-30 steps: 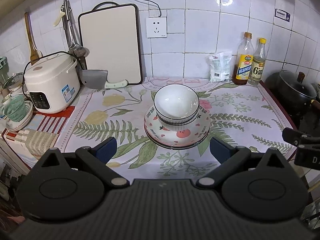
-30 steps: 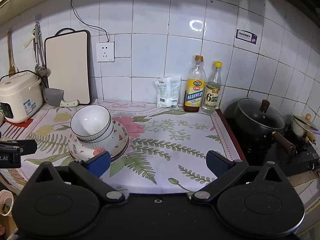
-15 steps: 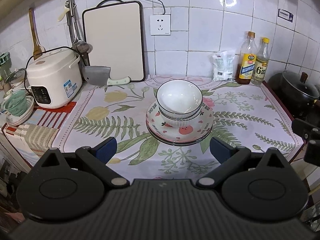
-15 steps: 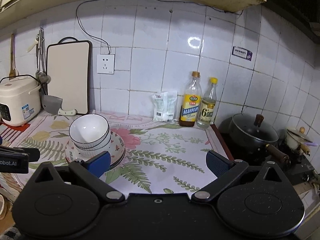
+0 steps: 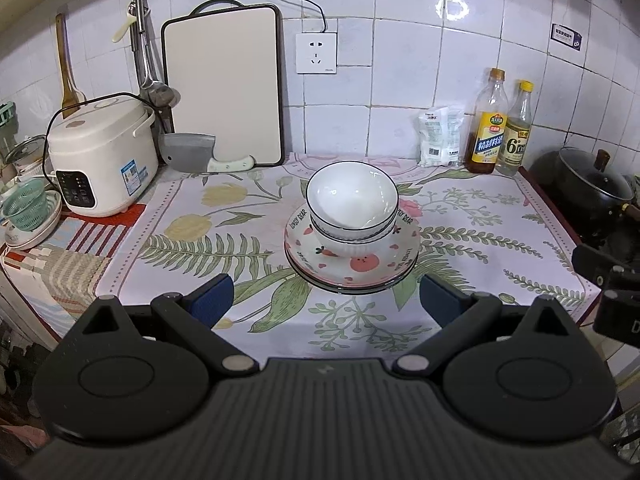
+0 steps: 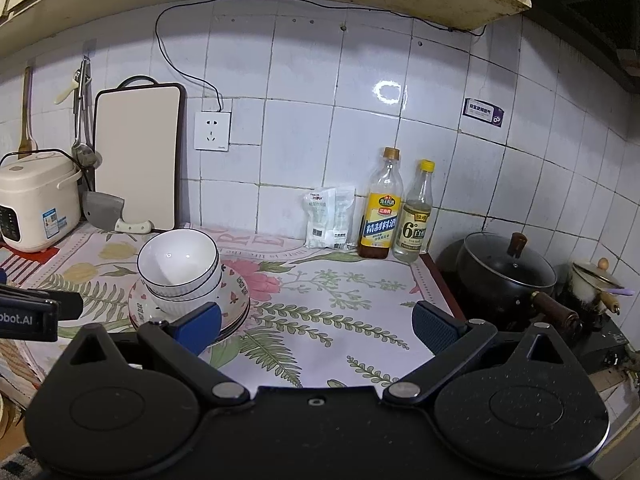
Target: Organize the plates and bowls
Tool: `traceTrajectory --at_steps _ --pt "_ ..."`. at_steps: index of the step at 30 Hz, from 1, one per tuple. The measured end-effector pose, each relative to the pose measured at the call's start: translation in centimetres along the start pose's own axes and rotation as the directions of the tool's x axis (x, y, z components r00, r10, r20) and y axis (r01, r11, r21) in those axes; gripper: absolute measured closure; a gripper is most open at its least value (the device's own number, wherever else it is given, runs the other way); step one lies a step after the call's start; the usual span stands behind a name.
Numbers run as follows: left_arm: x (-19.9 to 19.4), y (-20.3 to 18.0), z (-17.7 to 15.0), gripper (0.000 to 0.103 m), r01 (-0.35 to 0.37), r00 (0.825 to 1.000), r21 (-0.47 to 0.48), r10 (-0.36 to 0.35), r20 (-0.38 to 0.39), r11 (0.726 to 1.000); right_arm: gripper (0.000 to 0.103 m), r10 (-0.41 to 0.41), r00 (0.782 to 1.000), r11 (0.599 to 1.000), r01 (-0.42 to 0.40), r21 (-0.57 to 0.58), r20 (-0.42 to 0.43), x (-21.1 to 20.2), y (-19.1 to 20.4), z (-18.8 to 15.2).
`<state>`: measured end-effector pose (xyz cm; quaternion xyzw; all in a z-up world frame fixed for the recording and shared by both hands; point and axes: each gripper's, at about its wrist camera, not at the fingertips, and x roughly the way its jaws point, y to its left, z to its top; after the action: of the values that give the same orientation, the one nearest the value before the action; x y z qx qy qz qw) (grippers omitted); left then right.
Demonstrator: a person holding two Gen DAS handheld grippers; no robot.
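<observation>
Left wrist view: "LOVELY BEAR" plate (image 5: 352, 266) under bowls (image 5: 352, 204), both hand-held grippers (image 5: 322, 300) (image 6: 316, 326) wide open, empty.

Two white ceramic bowls with thin dark rims (image 5: 352, 204) (image 6: 179, 266) sit nested one inside the other, upright and empty, the upper one tilted slightly. The lower bowl has a ribbed outer wall. They rest in the middle of a stack of shallow white plates printed with pink peaches and strawberries and black lettering (image 5: 360, 264) (image 6: 236, 300). At least two plates show, the lowest with a dark edge. The stack lies flat on the floral-printed counter cloth (image 5: 240, 248) (image 6: 340, 300), near its middle, closer to the near edge than to the tiled wall.
</observation>
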<state>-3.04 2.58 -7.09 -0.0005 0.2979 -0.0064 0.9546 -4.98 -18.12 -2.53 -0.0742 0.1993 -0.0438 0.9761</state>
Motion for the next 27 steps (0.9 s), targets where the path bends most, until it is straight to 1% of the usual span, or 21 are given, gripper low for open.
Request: traceTrajectory --at_steps 12,27 --pt "0.38 0.18 -0.10 0.002 -0.009 1.000 -0.004 0.009 -0.021 1.000 0.000 0.003 1.000 1.000 -0.002 0.014 -0.025 0.63 -0.01 -0.14" --pt "-0.06 0.02 -0.09 0.002 -0.019 1.000 0.001 0.019 0.000 1.000 0.000 0.006 1.000 1.000 -0.005 0.021 -0.021 0.68 -0.13 -0.38"
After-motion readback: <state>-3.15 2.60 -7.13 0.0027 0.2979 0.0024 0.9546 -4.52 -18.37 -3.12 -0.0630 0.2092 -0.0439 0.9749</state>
